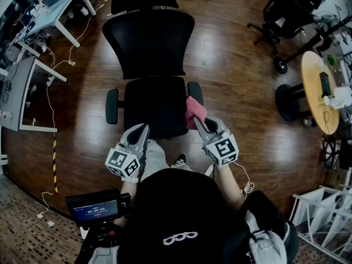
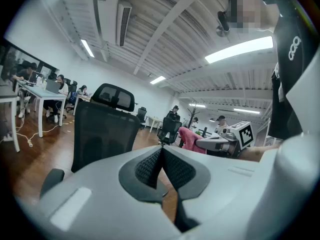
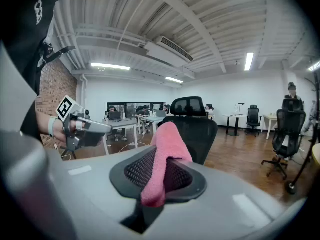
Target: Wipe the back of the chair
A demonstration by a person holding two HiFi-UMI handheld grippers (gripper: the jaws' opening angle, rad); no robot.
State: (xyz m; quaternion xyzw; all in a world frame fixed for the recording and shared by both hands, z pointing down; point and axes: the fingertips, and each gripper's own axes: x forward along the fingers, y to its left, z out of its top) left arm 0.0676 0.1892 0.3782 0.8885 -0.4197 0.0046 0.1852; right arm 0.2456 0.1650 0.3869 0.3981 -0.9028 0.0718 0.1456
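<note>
The black mesh office chair (image 1: 148, 43) stood just ahead of the person, backrest on the far side. The right gripper (image 1: 201, 123) clamped a fluffy pink cloth (image 1: 194, 110) by the seat's edge. The left gripper (image 1: 143, 131) had its jaws pressed together, empty.

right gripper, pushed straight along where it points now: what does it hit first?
Most likely the chair's backrest. In the right gripper view it sits dead ahead, just behind the pink cloth held in the right gripper, so the cloth would touch it first. The depth of the gap is unclear.
</note>
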